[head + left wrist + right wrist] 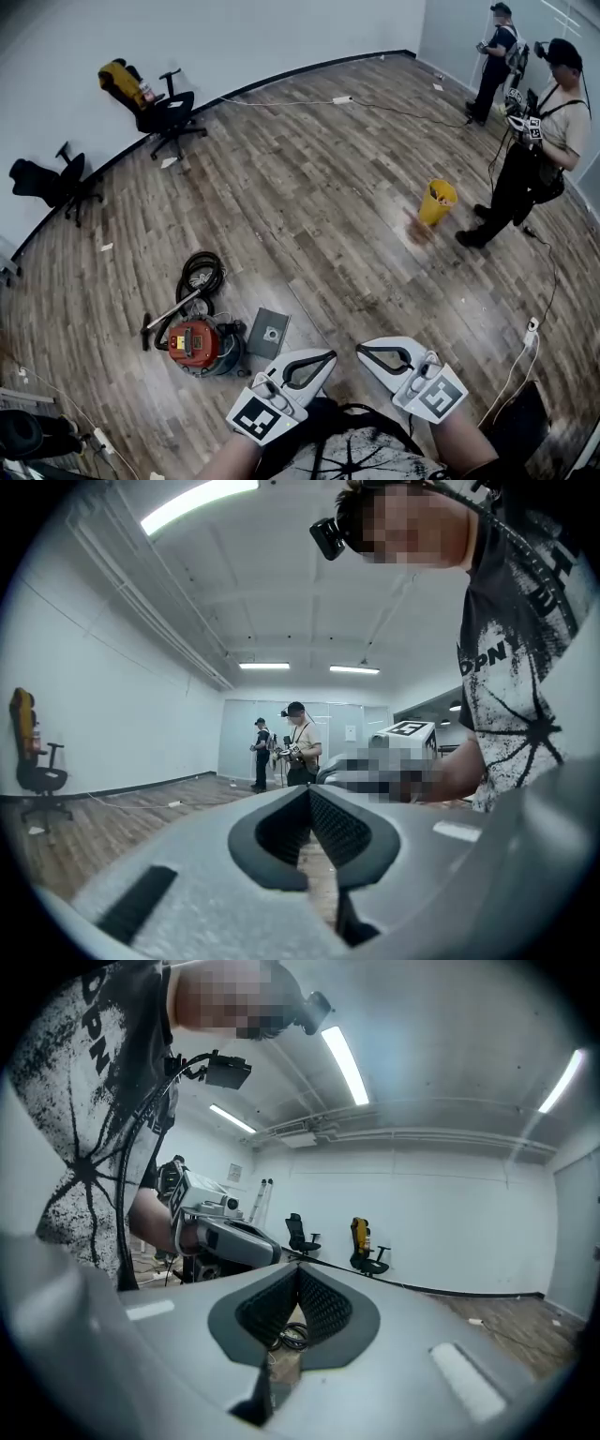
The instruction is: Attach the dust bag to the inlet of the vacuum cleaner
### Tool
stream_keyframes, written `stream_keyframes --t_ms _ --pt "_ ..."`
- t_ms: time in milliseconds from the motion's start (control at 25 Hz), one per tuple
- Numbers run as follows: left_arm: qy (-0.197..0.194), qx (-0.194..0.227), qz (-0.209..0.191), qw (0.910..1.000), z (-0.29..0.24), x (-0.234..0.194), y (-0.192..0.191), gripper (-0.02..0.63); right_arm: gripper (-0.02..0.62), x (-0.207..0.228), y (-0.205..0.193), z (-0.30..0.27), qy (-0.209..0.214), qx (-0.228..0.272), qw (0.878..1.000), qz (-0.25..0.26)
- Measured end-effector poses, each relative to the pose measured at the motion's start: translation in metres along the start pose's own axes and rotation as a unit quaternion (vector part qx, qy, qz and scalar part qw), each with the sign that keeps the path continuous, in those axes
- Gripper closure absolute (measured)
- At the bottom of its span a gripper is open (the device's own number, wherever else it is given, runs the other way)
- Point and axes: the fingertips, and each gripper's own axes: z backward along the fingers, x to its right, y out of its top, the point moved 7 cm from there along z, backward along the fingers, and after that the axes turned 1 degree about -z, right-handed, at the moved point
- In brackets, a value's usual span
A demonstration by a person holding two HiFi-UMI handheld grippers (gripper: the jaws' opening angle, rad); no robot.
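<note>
Hovering at lower centre, left tongs and right tongs are both closed, empty; vacuum cleaner and dust bag sit on floor, lower left.

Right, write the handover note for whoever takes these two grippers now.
Left gripper: jaws shut, nothing in them, held level in front of the body.
Right gripper: the same, jaws shut and empty.
Things: the red vacuum cleaner sits on the wooden floor, ahead and to the left. The dust bag, with its grey card and round hole, lies flat on the floor just right of it. The hose is coiled behind the vacuum.
Done: nothing yet; the bag is not attached.
Left: pick up the bag and fit it onto the inlet, which can't be made out from here.
</note>
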Motion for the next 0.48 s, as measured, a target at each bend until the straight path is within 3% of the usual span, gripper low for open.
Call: stream_keyframes --t_ms 360,440,480 --pt "0.061 0.000 -0.021 0.9979 0.042 -0.085 0.007 0.604 0.589 0.027 0.011 -0.099 0.061 0.015 0.998 0.022" --pt "0.069 -0.012 -0.025 0.9972 0.052 -0.096 0.002 0.604 0.589 0.028 0.006 -0.113 0.079 -0.012 0.996 0.040" --pt "0.071 -0.024 -0.027 0.9968 0.056 -0.098 -0.001 0.604 0.589 0.029 0.000 -0.115 0.096 -0.052 0.992 0.058"
